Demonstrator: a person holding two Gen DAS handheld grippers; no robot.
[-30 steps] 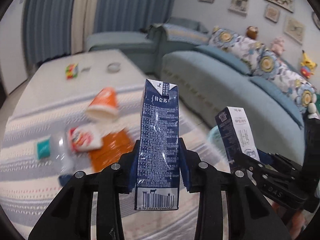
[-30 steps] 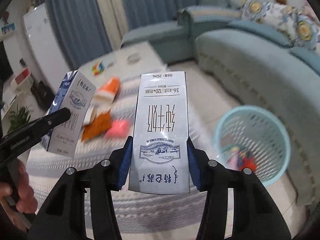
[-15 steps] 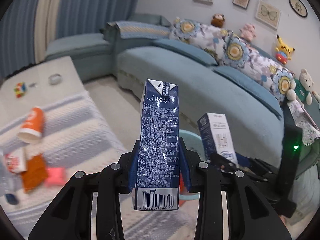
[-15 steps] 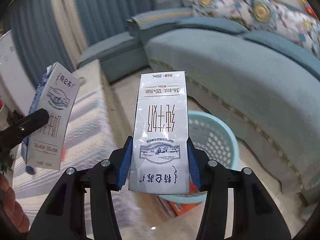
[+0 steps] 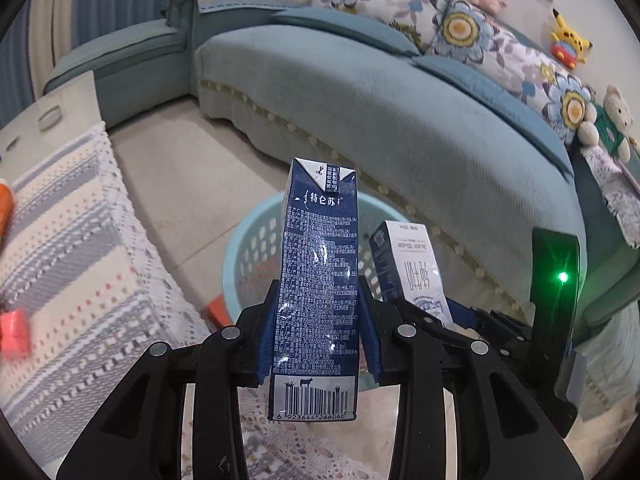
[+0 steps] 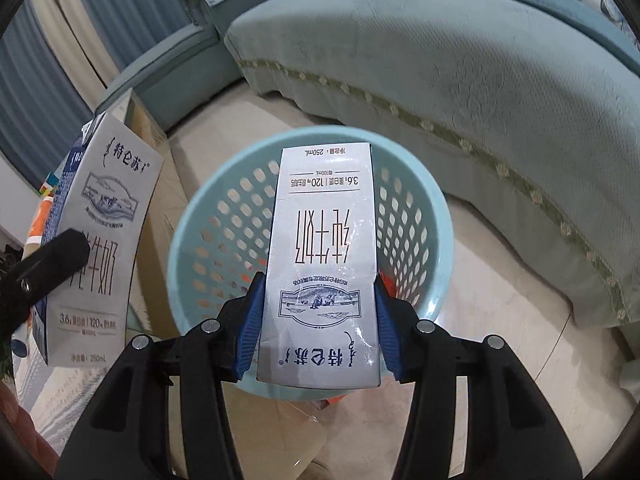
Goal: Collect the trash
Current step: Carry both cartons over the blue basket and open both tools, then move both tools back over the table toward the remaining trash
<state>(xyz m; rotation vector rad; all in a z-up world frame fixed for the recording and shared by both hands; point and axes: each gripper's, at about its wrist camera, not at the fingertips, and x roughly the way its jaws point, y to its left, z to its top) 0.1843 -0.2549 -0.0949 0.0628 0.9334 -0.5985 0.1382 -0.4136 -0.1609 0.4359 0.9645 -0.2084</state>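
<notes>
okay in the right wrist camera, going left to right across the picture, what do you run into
White milk carton with upright print, clamped in the left gripper → pale blue perforated plastic basket → white milk carton with upside-down print, clamped in the right gripper → teal fabric sofa.

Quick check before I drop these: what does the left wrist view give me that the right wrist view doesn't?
Only the left wrist view shows the striped rug, the plush toys on the sofa back, a pink scrap on the rug, and the barcode side of the left carton.

Only the right wrist view looks straight down into the basket, with the right carton held over its opening.

Both show the light blue basket, the teal sofa, and each carton clamped in its own jaws, with the other carton alongside.
</notes>
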